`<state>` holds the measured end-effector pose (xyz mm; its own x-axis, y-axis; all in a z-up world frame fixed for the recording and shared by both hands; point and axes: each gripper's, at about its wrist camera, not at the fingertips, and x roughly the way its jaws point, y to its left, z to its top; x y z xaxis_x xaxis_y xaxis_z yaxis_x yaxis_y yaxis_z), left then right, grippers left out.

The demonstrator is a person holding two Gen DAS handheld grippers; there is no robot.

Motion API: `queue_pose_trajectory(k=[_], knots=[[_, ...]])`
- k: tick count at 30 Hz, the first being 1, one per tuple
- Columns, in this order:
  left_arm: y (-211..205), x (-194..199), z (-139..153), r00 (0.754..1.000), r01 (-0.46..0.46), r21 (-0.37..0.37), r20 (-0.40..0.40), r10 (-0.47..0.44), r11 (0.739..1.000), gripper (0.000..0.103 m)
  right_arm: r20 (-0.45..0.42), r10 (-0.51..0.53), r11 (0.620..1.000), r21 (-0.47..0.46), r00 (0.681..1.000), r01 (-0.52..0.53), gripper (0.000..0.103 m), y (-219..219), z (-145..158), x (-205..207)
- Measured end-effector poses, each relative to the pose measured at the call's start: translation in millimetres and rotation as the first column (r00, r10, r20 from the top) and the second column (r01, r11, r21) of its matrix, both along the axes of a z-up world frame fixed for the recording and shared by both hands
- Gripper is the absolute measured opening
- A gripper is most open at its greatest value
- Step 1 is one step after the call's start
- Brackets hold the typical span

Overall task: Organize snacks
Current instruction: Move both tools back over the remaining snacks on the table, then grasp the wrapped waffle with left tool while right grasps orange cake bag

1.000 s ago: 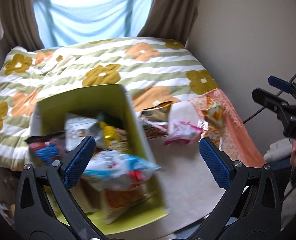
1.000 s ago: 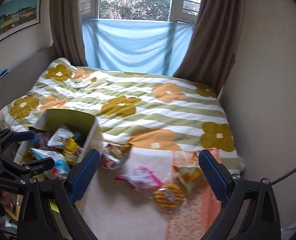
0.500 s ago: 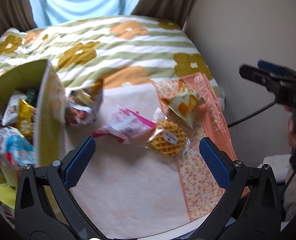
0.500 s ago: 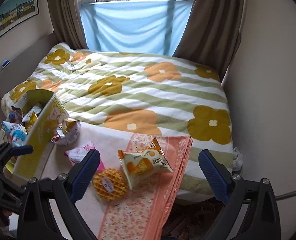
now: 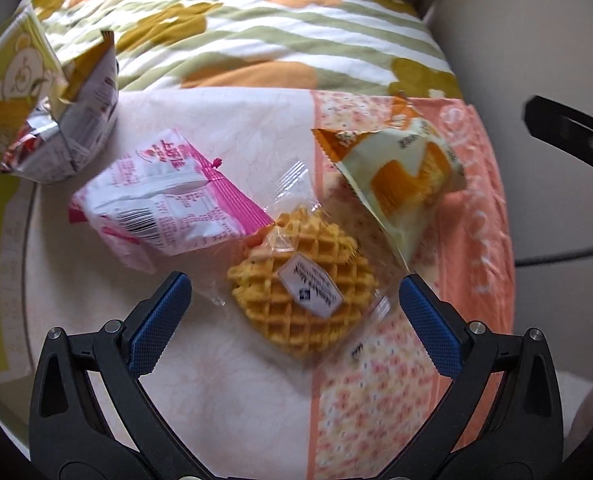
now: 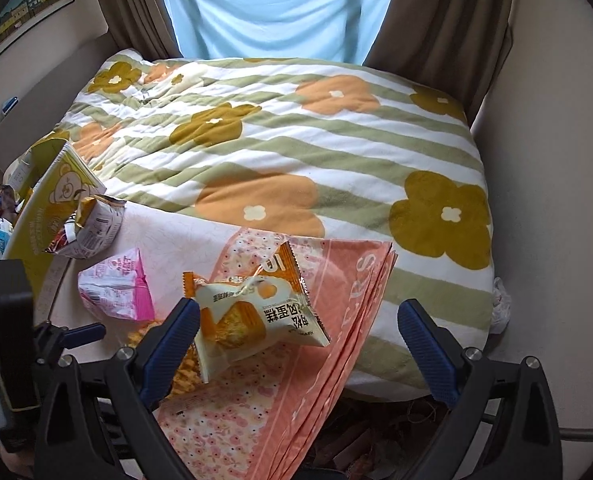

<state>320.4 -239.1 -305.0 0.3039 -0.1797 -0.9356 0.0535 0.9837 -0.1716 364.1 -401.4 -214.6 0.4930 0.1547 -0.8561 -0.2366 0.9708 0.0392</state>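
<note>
Now we hold our left gripper (image 5: 295,296) wide open and empty above the wrapped waffle (image 5: 303,285); our right gripper (image 6: 298,322), equally open, hovers near the cake packet (image 6: 256,314).

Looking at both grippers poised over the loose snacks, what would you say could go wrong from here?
1. The waffle sits in loose clear wrap, so the open left gripper may pinch only film and let it slip.
2. The pink packet overlaps the waffle's wrapper, so a lift might drag it along.
3. The orange cake packet lies on the folded peach cloth, which hangs over the bed edge; the open right gripper could snag it.
</note>
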Motion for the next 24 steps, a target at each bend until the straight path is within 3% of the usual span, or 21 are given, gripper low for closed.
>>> queue_pose_trajectory(k=[10,14,24], knots=[[-10,18,-15,0.996,-0.094,0.043,0.005,0.094,0.995,0.103,-0.051,0.037,0.999,0.030,0.998,-0.036,0.098,7,-25,13],[-16,20,-24,0.997,-0.072,0.126,-0.003,0.073,0.989,0.103,-0.064,0.039,0.999,0.040,0.997,-0.037,0.098,9,-30,15],[9,-10,-23,0.997,-0.048,0.173,-0.051,0.057,0.984,0.103,-0.165,-0.053,0.992,0.106,0.985,0.071,0.098,22,-54,5]])
